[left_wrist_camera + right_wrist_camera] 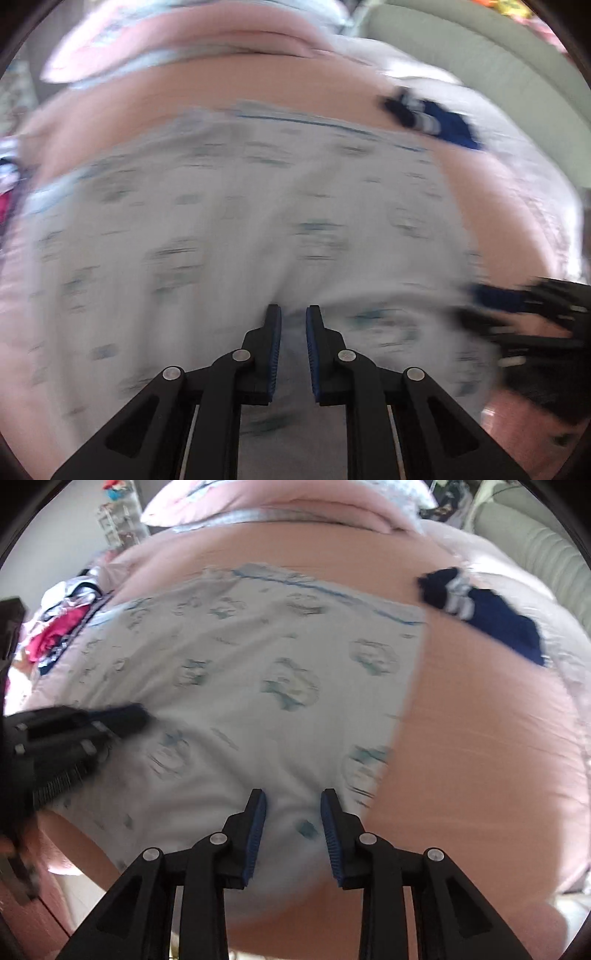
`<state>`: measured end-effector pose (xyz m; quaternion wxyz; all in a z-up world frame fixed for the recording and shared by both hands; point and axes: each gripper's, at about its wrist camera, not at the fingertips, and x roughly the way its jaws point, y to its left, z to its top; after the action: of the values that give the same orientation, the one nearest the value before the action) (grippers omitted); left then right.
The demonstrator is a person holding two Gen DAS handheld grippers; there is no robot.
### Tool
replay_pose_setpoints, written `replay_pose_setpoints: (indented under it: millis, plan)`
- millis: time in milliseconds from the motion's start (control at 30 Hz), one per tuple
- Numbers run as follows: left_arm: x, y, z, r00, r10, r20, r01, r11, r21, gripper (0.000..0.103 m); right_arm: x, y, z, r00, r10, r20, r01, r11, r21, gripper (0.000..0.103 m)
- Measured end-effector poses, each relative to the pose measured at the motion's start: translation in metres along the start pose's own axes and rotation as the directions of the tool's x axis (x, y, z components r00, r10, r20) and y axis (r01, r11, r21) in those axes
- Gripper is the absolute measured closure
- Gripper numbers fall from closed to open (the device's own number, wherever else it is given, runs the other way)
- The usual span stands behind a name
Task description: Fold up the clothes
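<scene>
Your left gripper (293, 314): jaws narrow, pinching the printed white garment (236, 657). Your right gripper (293, 801): jaws parted over its near edge, gripping nothing; pink bedsheet (480, 738) beneath.

Pink bed (480, 738) carries a pale printed garment (258, 664), navy clothing (509, 627), pillow (277, 506)

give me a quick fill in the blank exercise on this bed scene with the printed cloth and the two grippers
1. The white printed cloth lies spread on a ____ bedspread.
2. The dark garment lying apart from the printed cloth, toward the far right of the bed, is ____ in colour.
3. The pads inside the fingers of the right gripper are ____.
4. A heap of mixed clothes sits off the printed cloth's ____ side in the right wrist view.

Missing words: pink; navy blue; blue; left
</scene>
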<state>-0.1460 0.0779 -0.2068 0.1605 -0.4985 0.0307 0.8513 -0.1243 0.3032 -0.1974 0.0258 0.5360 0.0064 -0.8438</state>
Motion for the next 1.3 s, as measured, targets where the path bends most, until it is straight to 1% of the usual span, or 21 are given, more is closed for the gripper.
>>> replay_pose_setpoints:
  millis: [33,67,133,167,200,233,267,333,367,433,500,567,633,767,900,1000,1100,1167,1233,1267,1300]
  plan:
    - [-0.006,0.0,-0.003,1.0,-0.029,0.009,0.029,0.999,-0.017,0.091,-0.006,-0.002,-0.002,1.0,-0.019,0.01,0.019,1.0,0.006,0.072]
    - [-0.01,-0.002,-0.007,0.997,-0.074,0.012,0.074,0.997,-0.017,0.091,-0.012,-0.002,-0.003,0.999,-0.012,0.031,0.011,1.0,0.013,0.072]
    - [-0.014,-0.012,-0.017,0.989,-0.149,0.004,0.149,0.989,0.008,0.091,-0.021,0.005,-0.001,0.994,0.075,0.076,-0.076,0.997,0.015,0.072]
    - [-0.013,-0.016,-0.02,0.987,-0.162,-0.008,0.162,0.987,0.016,0.091,-0.022,0.012,0.001,0.989,0.116,0.09,-0.118,0.993,0.011,0.072]
    - [-0.009,-0.018,-0.023,0.988,-0.152,-0.027,0.153,0.988,0.017,0.091,-0.02,0.019,0.002,0.985,0.146,0.095,-0.147,0.989,0.001,0.07]
    - [-0.007,-0.017,-0.026,0.988,-0.148,-0.04,0.149,0.989,0.011,0.091,-0.013,0.028,0.002,0.985,0.157,0.069,-0.156,0.988,-0.019,0.064]
    - [-0.007,-0.014,-0.029,0.987,-0.153,-0.046,0.153,0.988,-0.002,0.091,-0.006,0.037,0.001,0.986,0.162,0.04,-0.16,0.986,-0.038,0.062]
    - [-0.015,0.0,-0.031,0.989,-0.136,-0.052,0.134,0.99,-0.038,0.091,0.011,0.044,-0.007,0.994,0.097,-0.043,-0.1,0.992,-0.076,0.062]
    - [-0.025,0.013,-0.032,0.993,-0.111,-0.036,0.109,0.992,-0.059,0.091,0.006,0.044,-0.009,0.995,0.095,-0.017,-0.096,0.991,-0.088,0.062]
    - [-0.043,0.038,-0.036,0.998,-0.056,-0.009,0.055,0.993,-0.101,0.091,-0.002,0.037,-0.013,0.996,0.089,-0.03,-0.091,0.993,-0.074,0.062]
    - [-0.056,0.065,-0.043,1.0,0.0,0.006,0.001,0.987,-0.159,0.089,-0.01,0.032,-0.012,0.995,0.096,-0.015,-0.096,0.994,-0.047,0.062]
    - [-0.062,0.098,-0.05,1.0,0.013,0.012,-0.01,0.968,-0.252,0.073,-0.013,0.038,-0.004,0.996,0.09,0.003,-0.09,0.995,-0.046,0.062]
    - [-0.065,0.123,-0.056,1.0,0.026,0.018,-0.019,0.944,-0.328,0.067,-0.014,0.049,0.007,0.995,0.094,0.023,-0.093,0.995,-0.046,0.062]
    - [-0.065,0.15,-0.065,0.999,0.024,0.042,-0.005,0.915,-0.404,0.067,-0.015,0.092,0.031,0.992,0.118,0.053,-0.112,0.989,-0.101,0.062]
    - [-0.05,0.165,-0.072,0.996,-0.067,0.056,0.086,0.863,-0.497,0.067,-0.011,0.127,0.048,0.987,0.149,0.062,-0.138,0.979,-0.152,0.062]
    - [-0.047,0.172,-0.071,0.983,-0.143,0.111,0.181,0.818,-0.546,0.067,0.002,0.143,0.059,0.991,0.126,0.054,-0.115,0.979,-0.167,0.062]
    - [-0.038,0.172,-0.07,0.965,-0.22,0.144,0.263,0.785,-0.56,0.067,0.01,0.14,0.063,0.992,0.121,0.039,-0.116,0.985,-0.127,0.062]
    - [-0.036,0.171,-0.068,0.962,-0.224,0.155,0.272,0.776,-0.57,0.067,0.013,0.133,0.064,0.991,0.132,0.029,-0.129,0.988,-0.085,0.062]
    - [-0.04,0.178,-0.07,0.958,-0.234,0.166,0.287,0.748,-0.598,0.067,0.014,0.124,0.064,0.992,0.12,0.029,-0.118,0.991,-0.062,0.062]
    - [-0.043,0.183,-0.072,0.958,-0.232,0.168,0.286,0.733,-0.618,0.067,0.014,0.12,0.063,0.994,0.109,0.029,-0.107,0.993,-0.053,0.062]
    - [-0.046,0.187,-0.074,0.962,-0.216,0.165,0.272,0.727,-0.631,0.067,0.015,0.116,0.063,0.995,0.1,0.026,-0.099,0.994,-0.05,0.062]
